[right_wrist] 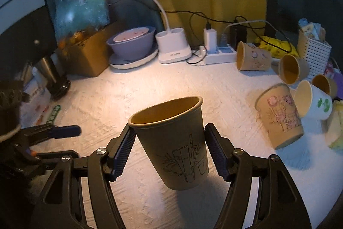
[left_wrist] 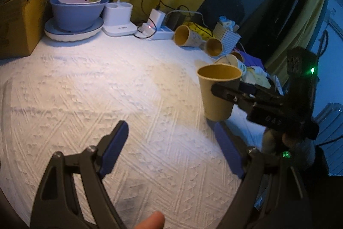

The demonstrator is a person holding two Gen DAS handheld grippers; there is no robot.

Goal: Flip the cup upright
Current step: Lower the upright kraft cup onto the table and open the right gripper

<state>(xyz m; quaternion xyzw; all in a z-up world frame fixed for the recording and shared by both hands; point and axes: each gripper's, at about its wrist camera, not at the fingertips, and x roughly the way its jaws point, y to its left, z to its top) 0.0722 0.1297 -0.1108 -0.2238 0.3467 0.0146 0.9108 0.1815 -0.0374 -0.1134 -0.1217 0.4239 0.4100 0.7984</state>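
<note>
A tan paper cup [right_wrist: 173, 143] with a bamboo drawing sits between the blue pads of my right gripper [right_wrist: 170, 147], mouth up and slightly tilted, held just above the white tablecloth. The same cup [left_wrist: 217, 91] shows in the left wrist view at the right, clamped by the right gripper [left_wrist: 227, 93]. My left gripper [left_wrist: 169, 143] is open and empty, low over the cloth to the left of the cup. It also shows at the left edge of the right wrist view [right_wrist: 64, 132].
Several other paper cups [right_wrist: 278, 115] lie tipped at the right. A white basket [right_wrist: 314, 55], power strip [right_wrist: 218, 55], lamp base [right_wrist: 173, 46], blue bowl on a plate [right_wrist: 133, 44] and cardboard box [right_wrist: 90, 55] line the back.
</note>
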